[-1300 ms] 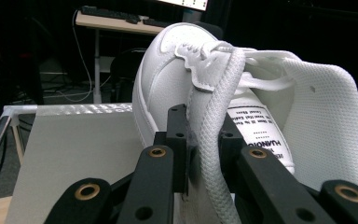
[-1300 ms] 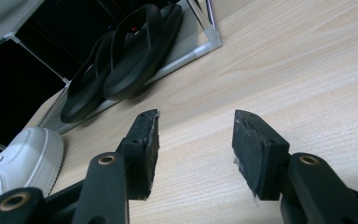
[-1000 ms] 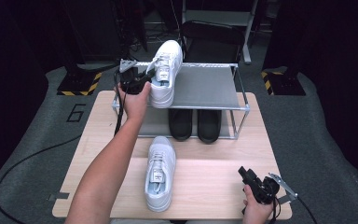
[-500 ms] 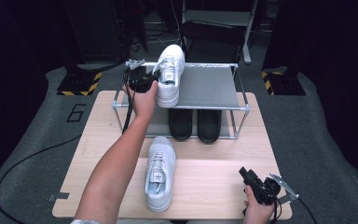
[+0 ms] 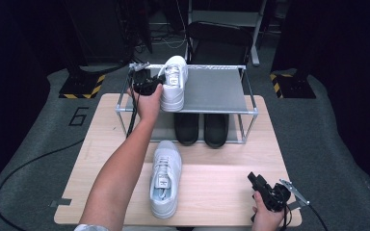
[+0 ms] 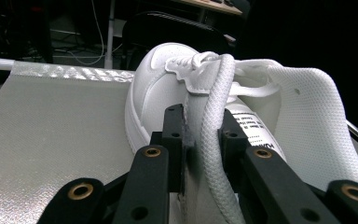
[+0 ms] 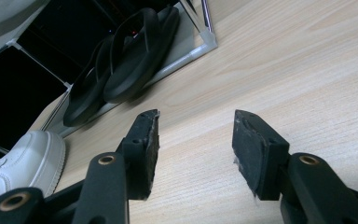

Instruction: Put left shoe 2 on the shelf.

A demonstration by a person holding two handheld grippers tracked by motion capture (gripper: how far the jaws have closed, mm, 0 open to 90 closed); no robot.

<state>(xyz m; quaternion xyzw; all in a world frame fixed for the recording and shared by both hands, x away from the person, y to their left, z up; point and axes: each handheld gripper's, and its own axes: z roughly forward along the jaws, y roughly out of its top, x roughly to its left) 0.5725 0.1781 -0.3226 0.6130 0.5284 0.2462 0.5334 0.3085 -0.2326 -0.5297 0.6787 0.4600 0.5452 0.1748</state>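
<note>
A white sneaker lies on the top shelf of a metal shoe rack, toe pointing away. My left gripper is at its heel end. In the left gripper view the sneaker has its collar edge and a lace between my left gripper's jaws, which have just been opening a little but still touch it. The shelf's mesh spreads to the left. A second white sneaker lies on the wooden table. My right gripper rests at the table's near right, open and holding nothing.
Black slippers sit on the rack's lower level, also seen from the right gripper's side with the second sneaker's toe. The right half of the top shelf is bare. A dark chair stands behind the rack.
The left hand has lowered the tilted sneaker until it rests flat on the top shelf. The right gripper has stayed put.
</note>
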